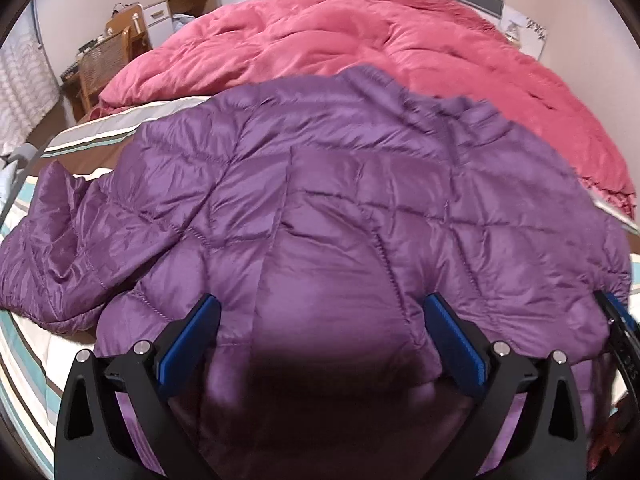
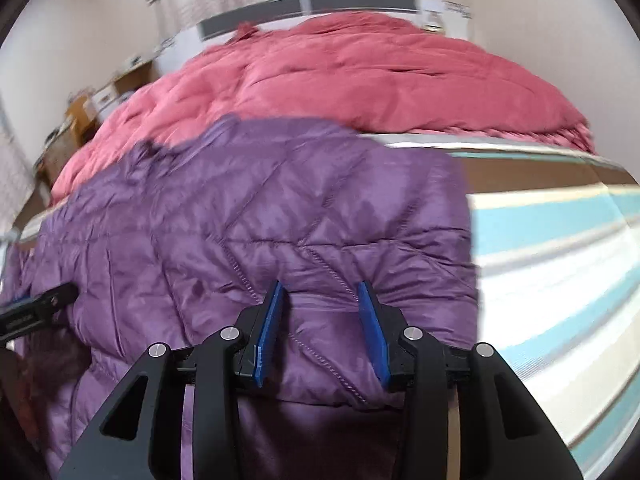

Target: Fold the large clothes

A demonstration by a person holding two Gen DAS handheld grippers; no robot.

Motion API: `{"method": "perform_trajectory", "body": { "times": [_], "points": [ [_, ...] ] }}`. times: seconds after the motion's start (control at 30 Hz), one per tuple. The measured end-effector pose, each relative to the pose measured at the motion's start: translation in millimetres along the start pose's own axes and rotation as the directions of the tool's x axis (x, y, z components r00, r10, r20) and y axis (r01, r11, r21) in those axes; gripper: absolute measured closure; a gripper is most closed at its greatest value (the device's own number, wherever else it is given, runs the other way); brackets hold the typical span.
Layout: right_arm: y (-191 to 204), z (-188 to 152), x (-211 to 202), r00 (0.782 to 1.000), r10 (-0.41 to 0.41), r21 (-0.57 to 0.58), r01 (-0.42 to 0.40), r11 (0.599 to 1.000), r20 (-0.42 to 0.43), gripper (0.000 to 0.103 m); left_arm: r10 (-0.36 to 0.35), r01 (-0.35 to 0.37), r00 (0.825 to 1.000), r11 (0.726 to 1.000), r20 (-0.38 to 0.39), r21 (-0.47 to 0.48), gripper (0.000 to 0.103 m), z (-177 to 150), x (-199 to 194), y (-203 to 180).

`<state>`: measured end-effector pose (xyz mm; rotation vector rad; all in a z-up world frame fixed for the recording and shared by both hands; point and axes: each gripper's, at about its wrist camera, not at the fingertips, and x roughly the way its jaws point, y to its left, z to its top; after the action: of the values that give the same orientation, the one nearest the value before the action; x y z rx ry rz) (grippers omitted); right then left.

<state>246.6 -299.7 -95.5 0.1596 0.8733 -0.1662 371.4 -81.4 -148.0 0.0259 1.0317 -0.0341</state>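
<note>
Black tongs [image 1: 322, 308], blue pads [image 1: 188, 344], silver screws [image 2: 230, 334].

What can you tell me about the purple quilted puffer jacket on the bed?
The purple quilted puffer jacket is shiny, thin fabric stitched in diamond panels. It lies spread on the striped bedsheet, its far edge against the pink comforter, one sleeve trailing left. The left gripper straddles its near hem, jaws open; the right gripper, also open, sits on the hem.

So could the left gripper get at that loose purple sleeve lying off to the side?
Probably yes. The sleeve lies flat on the striped sheet, nothing on top of it. The left gripper is open over the purple jacket, free to swing left.
</note>
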Motion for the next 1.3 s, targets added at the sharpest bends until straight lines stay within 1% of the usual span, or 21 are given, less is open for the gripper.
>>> {"method": "perform_trajectory", "body": {
  "times": [0.07,0.2,0.27,0.37,0.4,0.47,0.57,0.63,0.73,0.8,0.83,0.87,0.9,0.93,0.97,1.03,1.07,1.13,1.2,1.23,1.3],
  "points": [
    [5.0,-1.1,2.5,1.000,-0.006,-0.030,0.006,1.000,-0.003,0.063,0.013,-0.013,1.000,1.000,0.021,0.012,0.002,-4.2,2.8,1.8],
    [-0.1,-2.3,4.9,1.000,0.015,-0.015,-0.014,1.000,0.007,0.063,0.008,-0.009,0.999,1.000,0.047,0.017,0.002,-8.0,0.6,1.8],
    [2.0,-1.5,4.6,1.000,0.006,-0.021,-0.006,1.000,0.010,0.063,-0.019,0.018,0.999,1.000,0.039,0.010,0.002,-8.6,-3.9,6.5],
    [7.4,-3.6,2.5,0.999,-0.029,-0.041,0.030,0.999,0.029,0.063,-0.074,0.075,0.996,0.997,0.041,-0.034,0.002,-8.8,-16.1,25.6],
    [6.9,-5.5,-0.8,0.999,-0.038,-0.043,0.040,0.998,0.039,0.063,-0.087,0.090,0.995,0.995,0.049,-0.049,0.002,-8.7,-20.1,34.2],
    [5.0,-5.4,-8.7,0.997,-0.041,-0.037,0.044,0.998,0.069,0.063,-0.085,0.092,0.992,0.993,0.088,-0.077,0.002,-10.1,-32.1,55.3],
    [1.2,-4.9,-22.6,0.993,-0.052,-0.022,0.055,0.998,0.101,0.063,-0.045,0.058,0.991,0.993,0.128,-0.104,0.002,-12.6,-48.6,93.3],
    [1.6,-6.5,-29.9,0.995,-0.051,-0.033,0.054,0.998,0.090,0.063,-0.032,0.049,0.990,0.991,0.141,-0.124,0.002,-12.7,-52.8,118.0],
    [3.0,-11.8,-39.9,0.996,-0.054,-0.047,0.057,0.997,0.065,0.063,-0.013,0.047,0.989,0.972,0.145,-0.229,0.002,-16.1,-56.6,176.0],
    [1.9,-17.1,-45.3,0.996,-0.065,-0.045,0.068,0.997,0.060,0.063,0.031,0.013,0.991,0.945,0.129,-0.326,0.002,-21.9,-56.1,216.8],
    [1.4,-20.0,-46.3,0.996,-0.067,-0.044,0.070,0.997,0.062,0.063,0.067,-0.018,0.991,0.923,0.115,-0.383,0.002,-25.6,-55.3,238.2],
    [0.4,-23.0,-47.2,0.995,-0.068,-0.040,0.071,0.997,0.067,0.063,0.084,-0.031,0.991,0.906,0.106,-0.423,0.002,-29.3,-53.7,251.8],
    [0.4,-25.1,-46.0,0.995,-0.072,-0.039,0.075,0.996,0.069,0.063,0.094,-0.038,0.991,0.877,0.093,-0.479,0.002,-34.3,-52.1,270.4],
    [0.0,-26.6,-43.7,0.995,-0.077,-0.036,0.080,0.996,0.067,0.063,0.093,-0.034,0.992,0.836,0.080,-0.548,0.002,-40.5,-48.9,293.3],
    [-0.1,-28.1,-40.9,0.994,-0.083,-0.032,0.085,0.996,0.065,0.063,0.093,-0.031,0.993,0.809,0.075,-0.587,0.002,-44.2,-44.9,307.2],
    [0.5,-29.4,-37.8,0.994,-0.090,-0.031,0.092,0.995,0.066,0.063,0.106,-0.039,0.993,0.744,0.061,-0.667,0.005,-53.0,-40.3,337.8],
    [0.6,-30.0,-36.5,0.994,-0.092,-0.032,0.094,0.995,0.064,0.063,0.108,-0.034,0.992,0.726,0.065,-0.687,0.006,-55.4,-37.8,345.7],
    [-0.1,-30.9,-35.8,0.994,-0.088,-0.026,0.090,0.996,0.063,0.063,0.127,-0.039,0.990,0.677,0.064,-0.735,0.011,-60.2,-33.4,368.4],
    [-2.5,-31.7,-35.6,0.995,-0.080,-0.017,0.081,0.997,0.065,0.063,0.140,-0.038,0.988,0.645,0.069,-0.763,0.015,-62.1,-26.9,385.1],
    [-3.7,-32.1,-35.4,0.995,-0.076,-0.011,0.076,0.997,0.065,0.063,0.147,-0.044,0.987,0.635,0.065,-0.771,0.019,-62.0,-23.3,388.9],
    [-4.9,-32.6,-34.7,0.995,-0.071,-0.006,0.071,0.997,0.063,0.063,0.144,-0.044,0.988,0.602,0.054,-0.797,0.029,-62.2,-11.2,404.3]
  ]
}}
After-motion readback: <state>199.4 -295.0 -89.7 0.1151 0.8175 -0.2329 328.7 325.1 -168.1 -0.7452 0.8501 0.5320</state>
